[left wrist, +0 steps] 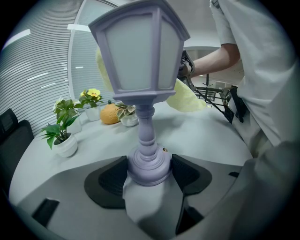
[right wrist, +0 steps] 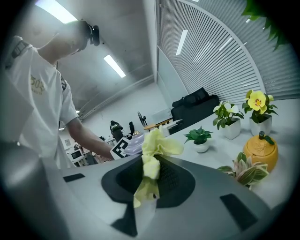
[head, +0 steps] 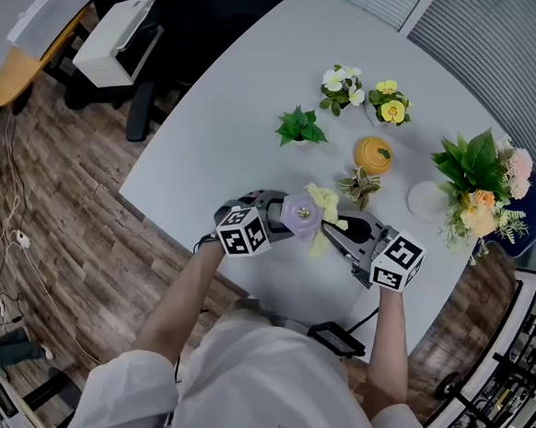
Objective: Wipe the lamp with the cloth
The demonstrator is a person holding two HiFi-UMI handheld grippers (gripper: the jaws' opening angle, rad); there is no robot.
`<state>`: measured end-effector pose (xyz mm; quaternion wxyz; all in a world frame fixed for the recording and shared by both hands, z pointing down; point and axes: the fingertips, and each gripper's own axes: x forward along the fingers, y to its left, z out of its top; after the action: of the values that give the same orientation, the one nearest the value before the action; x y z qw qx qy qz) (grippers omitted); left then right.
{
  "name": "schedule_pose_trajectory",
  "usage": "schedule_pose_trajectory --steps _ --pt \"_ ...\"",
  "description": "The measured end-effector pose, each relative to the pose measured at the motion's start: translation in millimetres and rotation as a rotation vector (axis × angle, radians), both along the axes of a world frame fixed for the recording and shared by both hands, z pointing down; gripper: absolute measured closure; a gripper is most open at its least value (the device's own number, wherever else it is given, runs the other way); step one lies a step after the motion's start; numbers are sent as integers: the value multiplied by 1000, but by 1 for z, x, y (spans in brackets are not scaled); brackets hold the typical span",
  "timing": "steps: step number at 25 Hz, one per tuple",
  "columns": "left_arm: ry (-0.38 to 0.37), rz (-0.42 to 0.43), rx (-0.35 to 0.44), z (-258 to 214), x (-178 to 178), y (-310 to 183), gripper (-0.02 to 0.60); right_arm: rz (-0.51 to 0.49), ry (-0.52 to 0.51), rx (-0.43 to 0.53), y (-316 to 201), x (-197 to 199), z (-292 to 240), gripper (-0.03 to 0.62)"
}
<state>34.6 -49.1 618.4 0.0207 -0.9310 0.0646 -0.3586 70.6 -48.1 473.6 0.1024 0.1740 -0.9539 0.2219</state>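
Note:
A lilac lantern-shaped lamp (left wrist: 138, 61) stands upright on the white table, and my left gripper (left wrist: 149, 174) is shut on its round base. From the head view the lamp's top (head: 301, 213) shows between the two grippers. My right gripper (right wrist: 150, 180) is shut on a pale yellow cloth (right wrist: 153, 157). That cloth (head: 325, 206) touches the lamp's far side, and in the left gripper view the cloth (left wrist: 185, 97) hangs behind the lamp shade. The right gripper (head: 348, 235) sits just right of the lamp.
On the white table (head: 218, 149) stand a small green plant (head: 300, 128), two flower pots (head: 343, 87), an orange pumpkin-shaped jar (head: 372, 155), a striped-leaf plant (head: 360, 185) and a large bouquet (head: 481, 186). Chairs and boxes (head: 116, 30) stand beyond the table's left edge.

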Motion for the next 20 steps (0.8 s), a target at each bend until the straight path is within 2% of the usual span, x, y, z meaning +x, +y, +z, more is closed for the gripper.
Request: schedule_pose_trajectory --steps 11,20 --pt "0 -1 2 -1 0 0 281 -6 -19 -25 5 -1 2 528" --pt "-1 -1 1 -1 0 0 282 8 32 -62 4 -4 19 526"
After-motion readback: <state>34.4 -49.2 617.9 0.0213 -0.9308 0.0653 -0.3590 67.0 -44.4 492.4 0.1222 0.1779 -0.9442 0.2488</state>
